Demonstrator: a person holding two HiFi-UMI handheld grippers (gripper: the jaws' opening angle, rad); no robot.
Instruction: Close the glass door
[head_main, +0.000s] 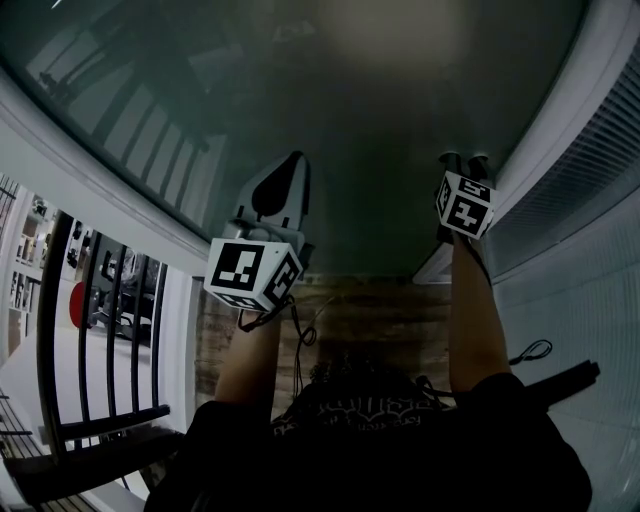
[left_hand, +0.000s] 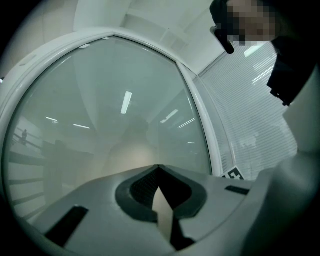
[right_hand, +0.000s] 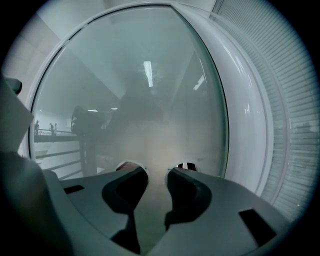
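Note:
The glass door (head_main: 350, 120) is a frosted, dim pane in a white frame (head_main: 560, 110) and fills the space ahead of me. My left gripper (head_main: 292, 160) points at the pane's lower left part, and its jaws meet at the tip with nothing between them. In the left gripper view the pane (left_hand: 110, 115) lies straight beyond the shut left gripper (left_hand: 159, 169). My right gripper (head_main: 463, 160) is at the pane's right side, close to the frame. In the right gripper view the right gripper (right_hand: 157, 172) stands narrowly open and empty, its tips up against the glass (right_hand: 140, 90).
A black railing (head_main: 110, 300) and a lit room show through the opening at the left. A ribbed white wall panel (head_main: 600, 200) runs along the right. Wood-look floor (head_main: 370, 310) lies below the door between my arms.

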